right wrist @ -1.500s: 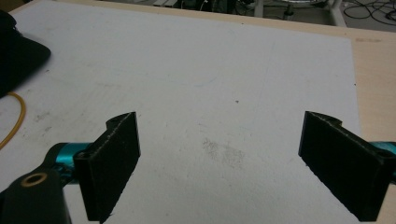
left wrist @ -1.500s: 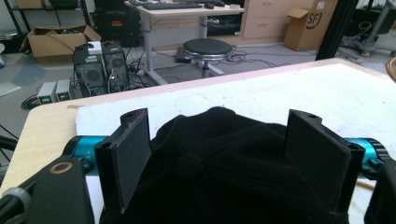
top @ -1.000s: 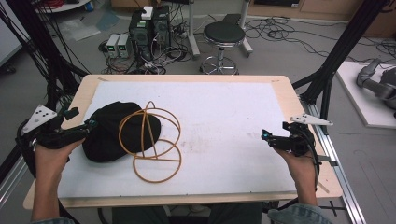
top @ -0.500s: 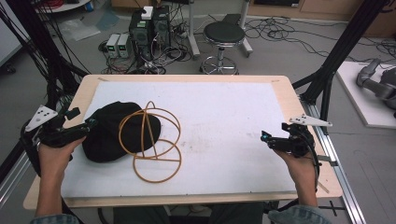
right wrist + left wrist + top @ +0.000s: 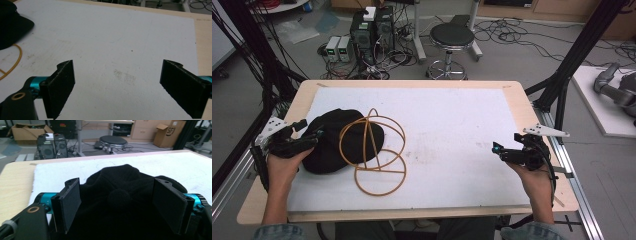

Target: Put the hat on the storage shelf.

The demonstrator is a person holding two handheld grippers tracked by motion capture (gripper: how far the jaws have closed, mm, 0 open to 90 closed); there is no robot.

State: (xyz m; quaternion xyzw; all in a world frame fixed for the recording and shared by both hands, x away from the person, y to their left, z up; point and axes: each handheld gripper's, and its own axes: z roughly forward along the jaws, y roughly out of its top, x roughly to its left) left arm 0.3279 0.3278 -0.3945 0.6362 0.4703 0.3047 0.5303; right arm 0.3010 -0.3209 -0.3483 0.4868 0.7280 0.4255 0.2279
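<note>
One black knit beanie [image 5: 337,140] lies at desk left, one orange wire hoop frame [image 5: 374,150] resting over it. Left gripper [image 5: 307,140] jaws wide open, straddling the beanie's edge. Right gripper [image 5: 502,150] jaws wide open above bare white desk [image 5: 452,125].

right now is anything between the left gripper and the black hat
Nothing visible. The left gripper is open with its jaws either side of the black hat, right at its edge. The wire frame sits on the hat's far side.
</note>
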